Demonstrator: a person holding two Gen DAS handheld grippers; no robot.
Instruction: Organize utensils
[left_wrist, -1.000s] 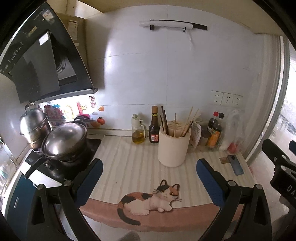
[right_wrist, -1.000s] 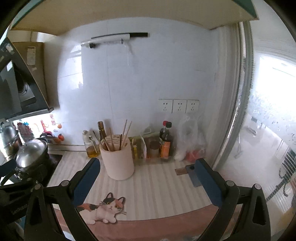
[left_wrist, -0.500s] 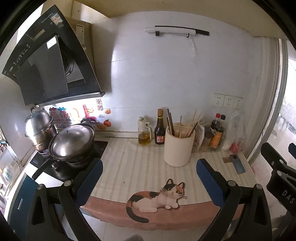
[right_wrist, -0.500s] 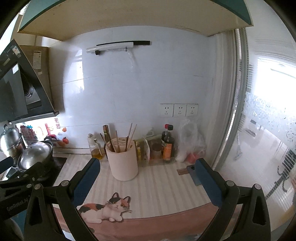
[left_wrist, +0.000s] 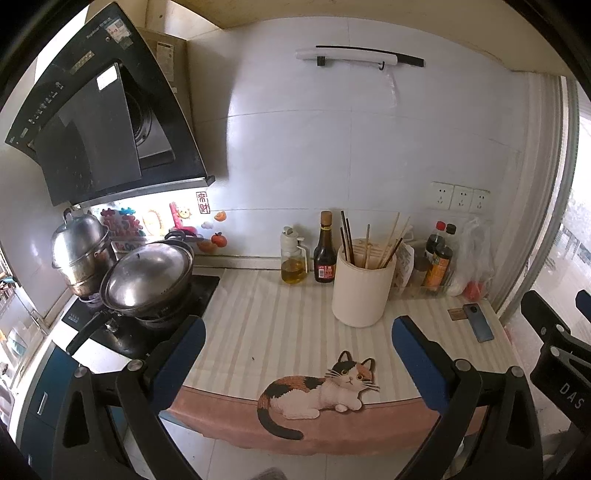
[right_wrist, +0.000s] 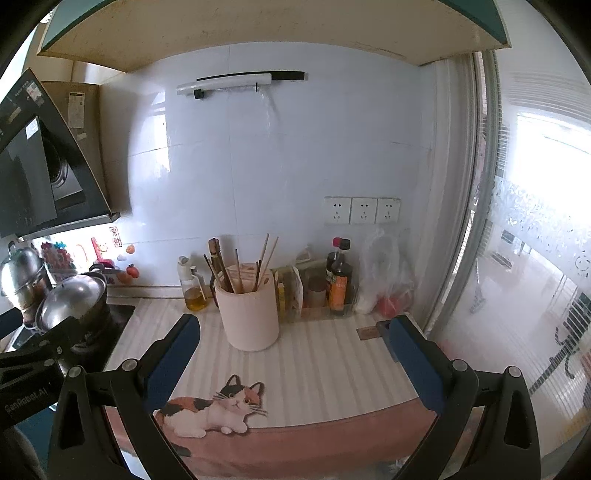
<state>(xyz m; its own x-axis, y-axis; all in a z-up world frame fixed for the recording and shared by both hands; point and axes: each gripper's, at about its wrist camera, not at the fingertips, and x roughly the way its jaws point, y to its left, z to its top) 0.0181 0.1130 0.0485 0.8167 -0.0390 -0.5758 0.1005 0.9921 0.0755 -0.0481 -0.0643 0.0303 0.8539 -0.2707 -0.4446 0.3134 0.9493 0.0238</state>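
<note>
Chopsticks (right_wrist: 258, 264) in the cream holder (right_wrist: 249, 314) look light, stiff and slippery, best pinched near their tops, while each hand-held gripper, left (left_wrist: 297, 341) and right (right_wrist: 291, 341), gapes wide and empty.

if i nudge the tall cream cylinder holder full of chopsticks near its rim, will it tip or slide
The tall cream cylindrical utensil holder has a wide flat base, so it probably slides on the striped counter mat rather than tipping. It looks thick-walled, likely ceramic, so fairly heavy and breakable. The loose chopsticks lean against its rim and would likely rattle or shift.
</note>
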